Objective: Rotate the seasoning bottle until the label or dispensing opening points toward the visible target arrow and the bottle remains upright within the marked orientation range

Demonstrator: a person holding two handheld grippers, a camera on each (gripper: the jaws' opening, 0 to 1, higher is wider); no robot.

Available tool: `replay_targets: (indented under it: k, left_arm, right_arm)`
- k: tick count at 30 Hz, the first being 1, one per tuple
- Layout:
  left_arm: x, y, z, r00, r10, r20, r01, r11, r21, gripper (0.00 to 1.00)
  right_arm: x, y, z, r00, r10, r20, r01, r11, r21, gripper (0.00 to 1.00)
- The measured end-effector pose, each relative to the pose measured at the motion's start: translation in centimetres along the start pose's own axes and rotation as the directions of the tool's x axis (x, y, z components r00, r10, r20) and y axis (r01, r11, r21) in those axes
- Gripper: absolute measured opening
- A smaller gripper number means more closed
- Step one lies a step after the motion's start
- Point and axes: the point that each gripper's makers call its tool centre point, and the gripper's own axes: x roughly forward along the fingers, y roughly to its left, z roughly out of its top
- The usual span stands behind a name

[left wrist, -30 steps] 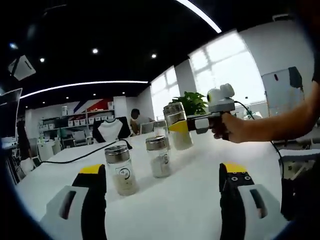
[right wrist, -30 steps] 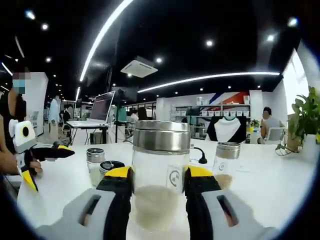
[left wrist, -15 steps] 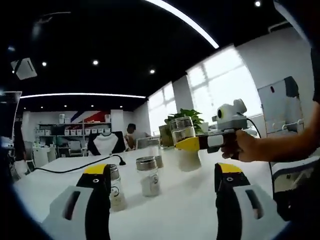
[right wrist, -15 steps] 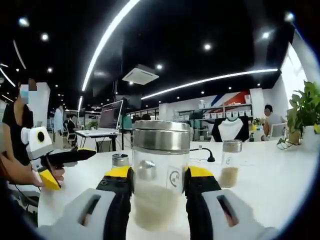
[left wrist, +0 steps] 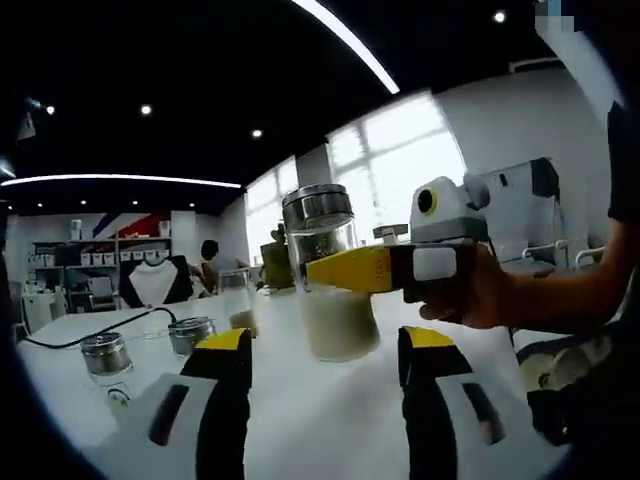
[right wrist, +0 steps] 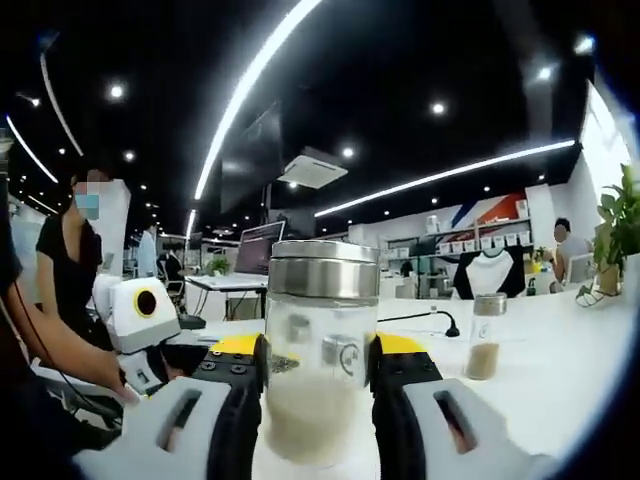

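Glass seasoning bottle (right wrist: 320, 360) sits upright, clenched in my right gripper (right wrist: 318, 375). My left gripper (left wrist: 322, 375) is released, bottle just ahead of its jaws, above the white worktop (left wrist: 320, 440); this view alone shows two small jars (left wrist: 145, 350) beyond its left jaw.

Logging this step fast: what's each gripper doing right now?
Left gripper: open, holding nothing.
Right gripper: shut on the seasoning bottle, upright between its jaws.
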Motion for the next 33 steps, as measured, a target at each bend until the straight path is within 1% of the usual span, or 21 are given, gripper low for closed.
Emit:
replay_targets:
  k: [2,5,6,9,11,14,17,20,23,25,26,28,33]
  left_arm:
    - [0.8,-0.5,-0.1,1.0,-0.01,0.003,0.01,1.0,0.01,0.59]
    - [1.8,-0.7,-0.6,1.0,-0.013,-0.021,0.013,1.0,0.011,0.58]
    - [2.1,-0.9,-0.6,1.0,-0.021,-0.019,0.021,1.0,0.008,0.58]
    - [2.6,-1.5,-0.9,0.999,-0.036,-0.036,0.036,0.999,0.011,0.58]
    - [2.8,-1.9,-0.9,0.998,-0.05,-0.037,0.05,0.999,0.019,0.55]
    - [3.1,-2.3,-0.9,0.997,-0.06,-0.039,0.061,0.998,0.017,0.49]
    - [3.4,-2.5,-1.3,0.997,-0.061,-0.056,0.062,0.998,0.026,0.47]
    - [3.4,-2.3,-1.7,0.996,-0.048,-0.081,0.051,0.998,0.029,0.49]
    - [3.3,-1.9,-1.8,0.996,-0.033,-0.082,0.036,0.999,0.027,0.49]
    - [3.4,-2.0,-2.0,0.996,-0.037,-0.084,0.039,0.999,0.022,0.49]
    - [3.4,-2.0,-2.2,0.995,-0.042,-0.095,0.043,0.999,0.017,0.5]
    - [3.3,-2.0,-2.1,0.995,-0.04,-0.092,0.041,0.999,0.016,0.5]
    - [3.2,-2.0,-2.1,0.995,-0.046,-0.085,0.046,0.999,-0.01,0.5]
  right_arm:
    - [-0.3,0.4,-0.2,1.0,0.01,-0.001,-0.01,1.0,-0.001,0.4]
    - [-0.6,1.2,-0.4,0.999,0.04,0.002,-0.04,0.999,-0.001,0.4]
    - [-0.7,1.4,-0.5,0.999,0.048,-0.004,-0.048,0.999,-0.014,0.4]
    - [-1.1,1.4,-0.9,0.998,0.05,-0.025,-0.051,0.998,-0.042,0.4]
    - [-1.3,1.0,-0.9,0.998,0.05,-0.028,-0.051,0.998,-0.038,0.4]
    - [-1.4,0.7,-0.9,0.999,0.039,-0.019,-0.04,0.999,-0.029,0.4]
    - [-1.0,0.7,-1.3,0.999,0.024,-0.035,-0.025,0.998,-0.049,0.4]
    - [-0.5,0.8,-1.8,0.999,0.009,-0.049,-0.012,0.998,-0.063,0.4]
    - [-0.1,0.9,-1.8,0.998,-0.012,-0.065,0.006,0.996,-0.084,0.4]
    - [0.0,1.0,-1.7,0.997,-0.028,-0.07,0.021,0.995,-0.094,0.4]
    - [0.0,1.2,-1.7,0.997,-0.034,-0.07,0.026,0.994,-0.108,0.4]
    - [0.1,1.5,-1.6,0.998,-0.036,-0.06,0.026,0.989,-0.146,0.4]
    - [0.2,1.7,-1.6,0.997,-0.043,-0.056,0.034,0.986,-0.162,0.4]
